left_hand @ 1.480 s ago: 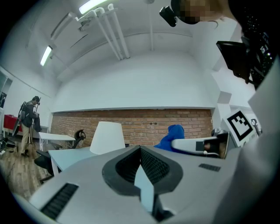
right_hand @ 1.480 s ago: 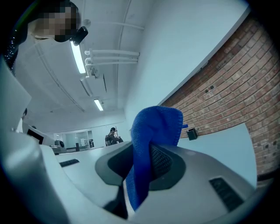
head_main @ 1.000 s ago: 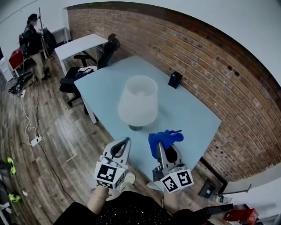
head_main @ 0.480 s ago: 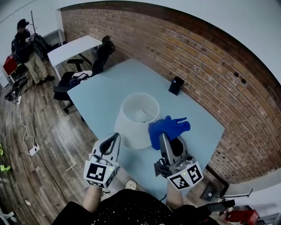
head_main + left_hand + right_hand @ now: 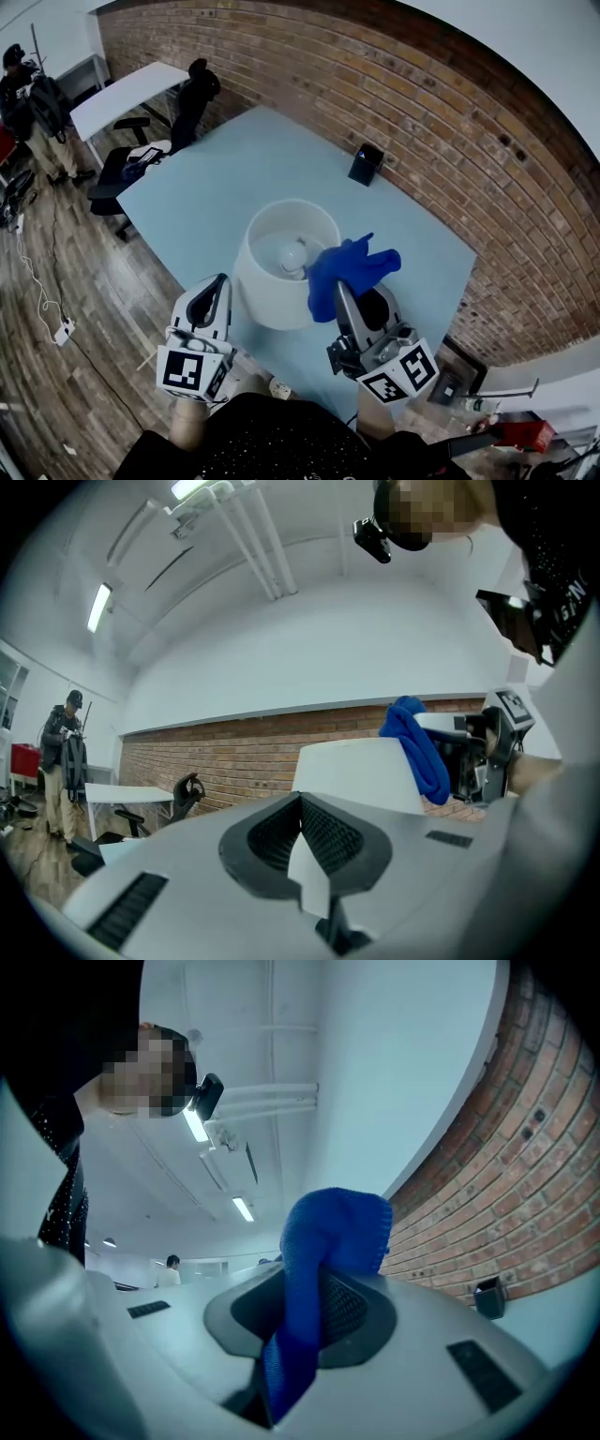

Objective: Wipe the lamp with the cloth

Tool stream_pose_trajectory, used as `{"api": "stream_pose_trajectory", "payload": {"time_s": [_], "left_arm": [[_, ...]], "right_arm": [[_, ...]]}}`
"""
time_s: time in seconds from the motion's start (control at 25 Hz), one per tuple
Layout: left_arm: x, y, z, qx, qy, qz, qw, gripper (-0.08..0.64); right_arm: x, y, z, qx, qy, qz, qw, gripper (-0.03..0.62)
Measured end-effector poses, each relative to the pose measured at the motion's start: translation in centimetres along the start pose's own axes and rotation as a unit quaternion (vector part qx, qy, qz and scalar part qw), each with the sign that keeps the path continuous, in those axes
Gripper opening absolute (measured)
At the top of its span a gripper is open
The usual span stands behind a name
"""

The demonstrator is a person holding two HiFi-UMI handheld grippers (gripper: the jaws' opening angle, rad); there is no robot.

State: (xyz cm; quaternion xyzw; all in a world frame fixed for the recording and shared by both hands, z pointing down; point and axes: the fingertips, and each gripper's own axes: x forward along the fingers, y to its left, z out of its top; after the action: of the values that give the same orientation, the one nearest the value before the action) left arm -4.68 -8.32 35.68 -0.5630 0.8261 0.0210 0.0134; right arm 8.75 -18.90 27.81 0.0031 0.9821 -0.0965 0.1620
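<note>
— Right gripper (image 5: 342, 287)?
— Its jaws are pinched on the blue cloth (image 5: 349, 266), at the right rim of the lamp (image 5: 272, 286).
— Left gripper (image 5: 221, 281)?
— Jaws pressed together, empty, just beside the lamp's left side, over the near edge of the table (image 5: 225, 178). Bare tabletop lies beyond.

Head view looks steeply down into the lamp (image 5: 277, 272) from close above; left gripper view shares it, low beside; right gripper view tilts upward.
</note>
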Motion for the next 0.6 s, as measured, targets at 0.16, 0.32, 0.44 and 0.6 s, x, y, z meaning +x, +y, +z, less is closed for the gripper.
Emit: {"api": "stream_pose_trajectory", "payload": {"time_s": [0.16, 0.32, 0.44, 0.6], "left_arm": [[1.6, 0.3, 0.3, 0.010, -0.003, -0.044, 0.9990, 0.008], [3.3, 1.8, 0.5, 0.008, 0.007, -0.071, 0.9974, 0.009], [4.1, 2.5, 0.8, 0.013, 0.014, -0.094, 0.9954, 0.009], [5.0, 3.1, 0.4, 0.002, 0.007, -0.118, 0.9930, 0.008]], "right_arm": [[-0.5, -1.0, -1.0, -0.007, 0.011, -0.047, 0.999, 0.080], [-0.7, -1.9, -2.0, 0.001, 0.010, -0.092, 0.996, 0.080], [-1.2, -2.4, -2.7, -0.001, 0.015, -0.126, 0.992, 0.080], [-2.3, -3.6, -4.6, -0.006, 0.033, -0.177, 0.984, 0.080]]}}
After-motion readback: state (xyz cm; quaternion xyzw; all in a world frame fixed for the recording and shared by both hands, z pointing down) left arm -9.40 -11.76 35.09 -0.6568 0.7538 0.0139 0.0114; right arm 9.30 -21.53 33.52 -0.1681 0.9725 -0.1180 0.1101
